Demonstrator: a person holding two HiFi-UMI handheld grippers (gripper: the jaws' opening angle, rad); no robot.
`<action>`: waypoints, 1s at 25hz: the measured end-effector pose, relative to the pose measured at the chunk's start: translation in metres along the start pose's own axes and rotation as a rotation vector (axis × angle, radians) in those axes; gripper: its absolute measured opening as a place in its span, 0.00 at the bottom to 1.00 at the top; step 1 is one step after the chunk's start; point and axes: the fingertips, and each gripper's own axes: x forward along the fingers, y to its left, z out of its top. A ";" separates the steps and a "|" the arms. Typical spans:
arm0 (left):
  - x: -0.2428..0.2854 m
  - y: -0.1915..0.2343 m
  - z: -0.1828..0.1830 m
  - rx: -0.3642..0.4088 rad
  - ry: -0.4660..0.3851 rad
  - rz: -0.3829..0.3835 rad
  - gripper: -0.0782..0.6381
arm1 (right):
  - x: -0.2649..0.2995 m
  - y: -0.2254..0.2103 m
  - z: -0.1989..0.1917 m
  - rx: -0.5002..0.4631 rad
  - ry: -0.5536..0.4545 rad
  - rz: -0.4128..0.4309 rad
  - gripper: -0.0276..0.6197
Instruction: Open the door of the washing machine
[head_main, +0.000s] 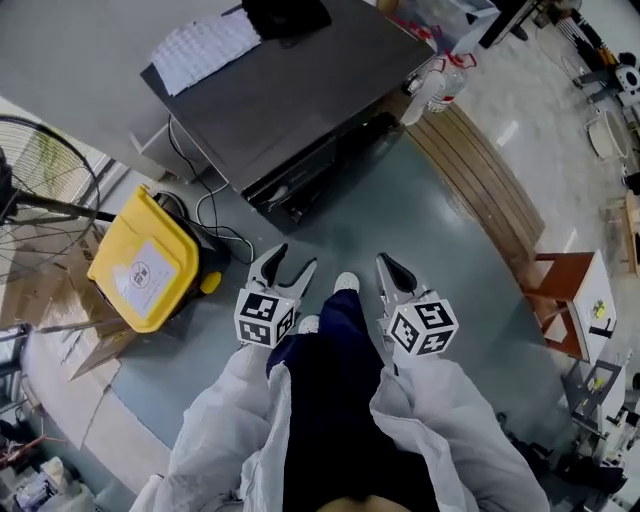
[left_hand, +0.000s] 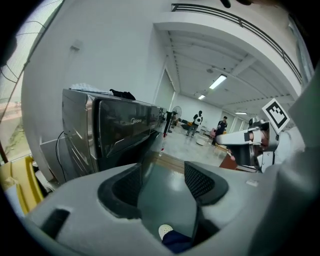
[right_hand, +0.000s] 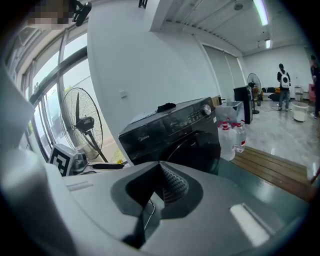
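My left claw (head_main: 291, 262) gapes wide and empty, my right claw (head_main: 393, 270) is pinched together on nothing, both short of the washing machine (head_main: 300, 90) door (right_hand: 202, 147)

sleeves (head_main: 225, 420): lt grey | trousers (head_main: 335, 400): navy | shoes (head_main: 346, 283): white | marker cubes (head_main: 264, 318): b/w

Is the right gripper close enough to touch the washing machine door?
Probably not yet. The right gripper sits apart from the washing machine door, with floor between. Nothing blocks the way, so stepping closer should do.
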 end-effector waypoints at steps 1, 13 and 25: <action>0.011 0.003 -0.001 0.001 0.007 0.011 0.47 | 0.008 -0.006 0.000 -0.002 0.010 0.007 0.06; 0.131 0.069 -0.045 0.025 0.135 0.166 0.46 | 0.102 -0.083 -0.028 0.012 0.171 0.071 0.06; 0.188 0.106 -0.087 0.089 0.266 0.210 0.40 | 0.141 -0.112 -0.055 0.055 0.227 0.088 0.06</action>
